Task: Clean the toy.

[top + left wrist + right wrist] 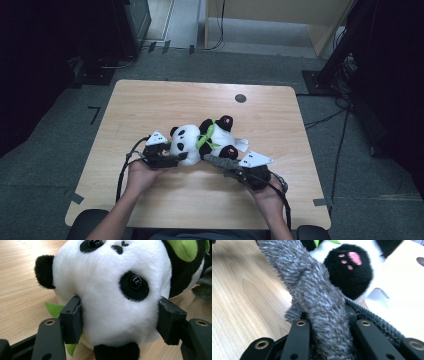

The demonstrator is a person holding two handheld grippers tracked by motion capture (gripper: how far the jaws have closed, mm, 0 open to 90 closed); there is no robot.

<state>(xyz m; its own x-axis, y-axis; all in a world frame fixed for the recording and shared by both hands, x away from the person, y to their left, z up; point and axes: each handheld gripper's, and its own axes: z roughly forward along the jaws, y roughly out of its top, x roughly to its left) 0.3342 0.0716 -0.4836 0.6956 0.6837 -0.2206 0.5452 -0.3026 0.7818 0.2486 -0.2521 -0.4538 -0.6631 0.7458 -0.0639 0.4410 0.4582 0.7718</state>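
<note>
Near edge of wooden table (150, 200): two forearms in from the bottom, one hand on each tool. Left gripper (176, 159) (120, 322) clamped on head of panda plush (200, 140) (110, 295), one pad on each side of the white head, fur dented at both pads. Head turned sideways there, one black ear toward the camera, one off to the left, eye patches and nose visible. Green felt leaf (53, 310) poking out under the head beside the left pad. Right gripper (239, 172) (328, 322) nearly pressed together, pinching a grey fuzzy cloth (220, 164) (312, 290), rolled into a strip that sticks out forward past the jaws. Cloth tip lying against the lower body of the plush, next to a black foot with pink paw print (349, 267). Panda lying on its back mid-table, head toward the left gripper, feet toward the right side, green scarf (206, 136) round the neck, white tag (241, 145) at its right. Farther back, dark round spot (240, 98) near the far table edge. Beyond the table, grey floor, cables, dark stands.
</note>
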